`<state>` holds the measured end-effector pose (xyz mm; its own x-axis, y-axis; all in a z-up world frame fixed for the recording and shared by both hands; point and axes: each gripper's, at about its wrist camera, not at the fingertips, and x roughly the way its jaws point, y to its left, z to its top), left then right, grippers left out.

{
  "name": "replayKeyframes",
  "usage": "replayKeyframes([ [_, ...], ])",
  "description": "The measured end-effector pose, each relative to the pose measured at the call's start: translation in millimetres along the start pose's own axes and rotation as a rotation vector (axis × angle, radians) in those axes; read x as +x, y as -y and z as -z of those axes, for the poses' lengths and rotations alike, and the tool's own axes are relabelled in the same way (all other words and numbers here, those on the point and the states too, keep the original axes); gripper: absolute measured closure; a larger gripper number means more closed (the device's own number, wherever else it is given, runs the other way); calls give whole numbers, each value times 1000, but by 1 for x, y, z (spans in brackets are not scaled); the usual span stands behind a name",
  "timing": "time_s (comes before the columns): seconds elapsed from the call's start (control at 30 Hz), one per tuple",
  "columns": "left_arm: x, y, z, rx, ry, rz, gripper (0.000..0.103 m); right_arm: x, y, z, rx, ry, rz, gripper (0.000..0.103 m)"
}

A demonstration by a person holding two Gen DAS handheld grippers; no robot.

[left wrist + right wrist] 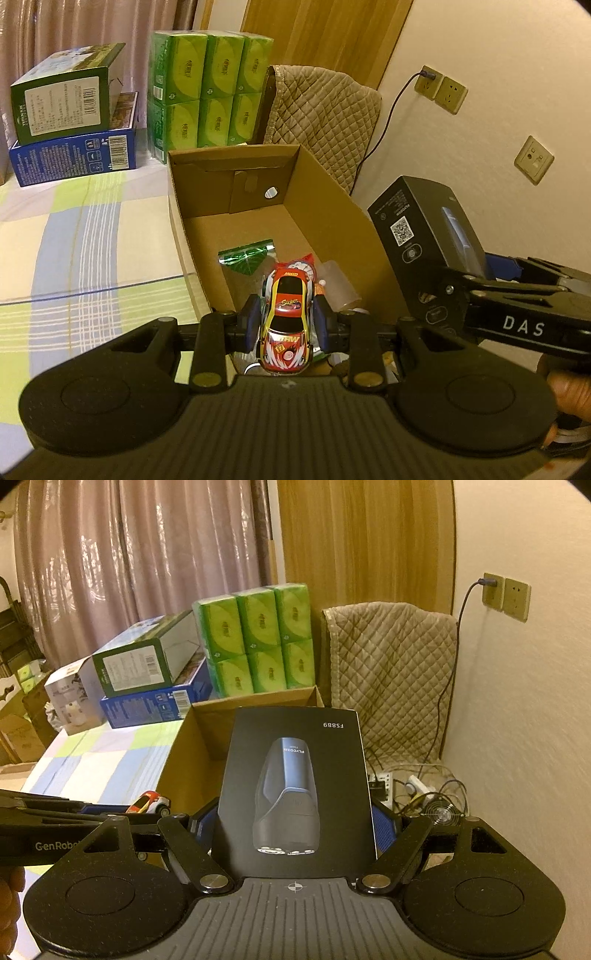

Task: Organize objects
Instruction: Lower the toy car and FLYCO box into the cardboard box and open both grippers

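Left claw (286, 325) clamped narrow on the toy car (286, 325), blue pads (252, 317) pressing both flanks, nose pointing back toward the camera. Held above the near end of the open cardboard box (325, 206), directly over a green foil packet (245, 256), a red snack pouch (308, 264) and a clear bottle (340, 284) lying on the box floor. Right claw (295, 823) spread wider, gripping the black shaver box (295, 782) by its two side faces, printed front facing up. Carried just right of the left claw, beside the cardboard box's right wall. Ahead of both claws: stacked green tissue packs (210, 92), a green carton (62, 99) on a blue carton (74, 155), all on the checked surface (74, 229).
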<state>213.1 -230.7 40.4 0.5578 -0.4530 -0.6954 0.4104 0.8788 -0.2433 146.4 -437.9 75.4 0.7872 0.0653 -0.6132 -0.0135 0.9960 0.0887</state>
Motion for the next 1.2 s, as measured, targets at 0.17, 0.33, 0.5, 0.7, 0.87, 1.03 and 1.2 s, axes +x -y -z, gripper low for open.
replayKeyframes([
  [0.17,8,2,-5,5,-4,4,78,9,1,-3,-2,-9,-2,27],
  [0.33,12,5,-8,8,-9,9,78,13,2,-5,1,-12,-1,27],
  [0.5,16,6,-10,8,-8,12,78,14,3,-7,-1,-9,0,27],
  [0.7,18,9,-11,15,15,8,77,15,6,-8,-1,-10,4,27],
  [0.87,17,6,-14,29,31,-39,52,13,7,-8,0,-6,4,27],
  [1.03,9,-6,-8,-3,37,-70,52,11,7,-8,4,-4,2,27],
  [1.2,3,-13,1,-20,24,-83,52,8,4,-9,0,-4,-9,27],
])
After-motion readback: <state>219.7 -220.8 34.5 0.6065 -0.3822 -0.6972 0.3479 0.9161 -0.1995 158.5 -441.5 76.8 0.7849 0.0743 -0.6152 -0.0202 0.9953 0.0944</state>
